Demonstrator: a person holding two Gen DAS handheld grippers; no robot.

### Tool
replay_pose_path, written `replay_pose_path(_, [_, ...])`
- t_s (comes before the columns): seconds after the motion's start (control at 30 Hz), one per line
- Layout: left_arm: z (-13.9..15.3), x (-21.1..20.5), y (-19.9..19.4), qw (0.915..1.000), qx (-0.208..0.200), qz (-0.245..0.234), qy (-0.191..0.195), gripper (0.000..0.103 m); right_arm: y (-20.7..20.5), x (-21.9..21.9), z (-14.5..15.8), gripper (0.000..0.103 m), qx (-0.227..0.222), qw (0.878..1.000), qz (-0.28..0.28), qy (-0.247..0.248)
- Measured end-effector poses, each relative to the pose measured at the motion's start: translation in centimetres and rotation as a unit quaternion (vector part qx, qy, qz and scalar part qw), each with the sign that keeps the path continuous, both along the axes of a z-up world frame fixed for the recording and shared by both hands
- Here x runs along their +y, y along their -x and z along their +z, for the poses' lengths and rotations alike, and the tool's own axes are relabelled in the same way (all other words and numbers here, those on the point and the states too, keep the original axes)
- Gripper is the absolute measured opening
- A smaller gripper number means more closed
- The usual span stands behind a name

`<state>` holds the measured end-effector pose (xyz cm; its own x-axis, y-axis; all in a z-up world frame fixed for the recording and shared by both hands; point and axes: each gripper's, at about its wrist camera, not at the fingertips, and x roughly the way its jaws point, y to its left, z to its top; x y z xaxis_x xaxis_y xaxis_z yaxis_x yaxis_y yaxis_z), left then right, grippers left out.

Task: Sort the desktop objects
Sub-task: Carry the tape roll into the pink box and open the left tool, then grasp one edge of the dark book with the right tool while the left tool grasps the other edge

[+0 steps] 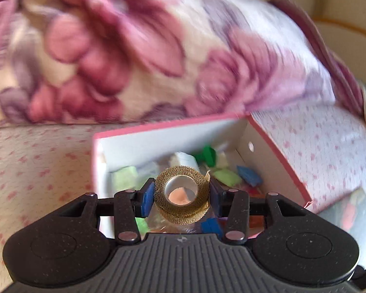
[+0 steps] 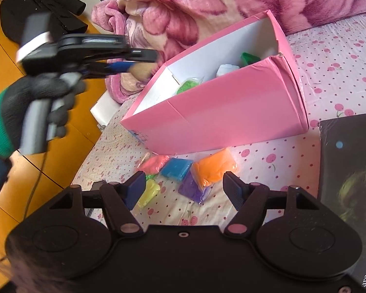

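The left tongs (image 1: 181, 191) were clenched on a tan tape roll (image 1: 182, 193), held above the open pink box (image 2: 222, 112) on the bed, over the green and blue packets already inside. To the right, the right tongs (image 2: 184, 190) hung released above the cherry-print sheet (image 2: 329, 73), just short of the orange packet (image 2: 213, 167), blue packet (image 2: 177, 168), purple packet (image 2: 192, 188) and yellow packet (image 2: 150, 193) lying beside the box
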<state>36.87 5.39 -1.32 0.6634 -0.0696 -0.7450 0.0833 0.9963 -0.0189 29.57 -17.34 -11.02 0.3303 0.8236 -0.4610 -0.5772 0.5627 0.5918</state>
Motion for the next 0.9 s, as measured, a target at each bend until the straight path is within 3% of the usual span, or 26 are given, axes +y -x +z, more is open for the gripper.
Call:
replay_pose_path(0.3, [-5.7, -4.4, -6.4, 0.9934, 0.081, -0.039, -0.072, 0.044, 0.1, -0.2, 0.0, 0.070, -0.004, 1.000, 0.006, 0.006])
replay_pose_path(0.47, [-6.6, -5.1, -7.6, 0.9909, 0.092, -0.044, -0.088, 0.045, 0.0, -0.3, -0.2, 0.070, 0.000, 1.000, 0.009, 0.004])
replay_pose_path(0.53, [-6.9, -5.3, -8.0, 0.9890, 0.109, -0.052, -0.085, 0.048, -0.1, -0.3, -0.2, 0.070, 0.000, 1.000, 0.010, 0.005])
replay_pose_path(0.57, [-7.1, -5.2, -8.0, 0.9885, 0.116, -0.054, -0.080, 0.057, -0.1, -0.3, -0.2, 0.070, 0.000, 1.000, 0.010, 0.005])
replay_pose_path(0.7, [-6.1, -4.6, -6.8, 0.9907, 0.107, -0.047, -0.070, 0.063, -0.1, -0.5, 0.0, 0.070, -0.006, 1.000, 0.004, 0.006])
replay_pose_path(0.9, [-1.3, -2.7, -1.1, 0.9987, 0.039, -0.029, -0.013, 0.063, -0.5, -2.0, 0.5, 0.070, -0.009, 0.999, -0.029, -0.012])
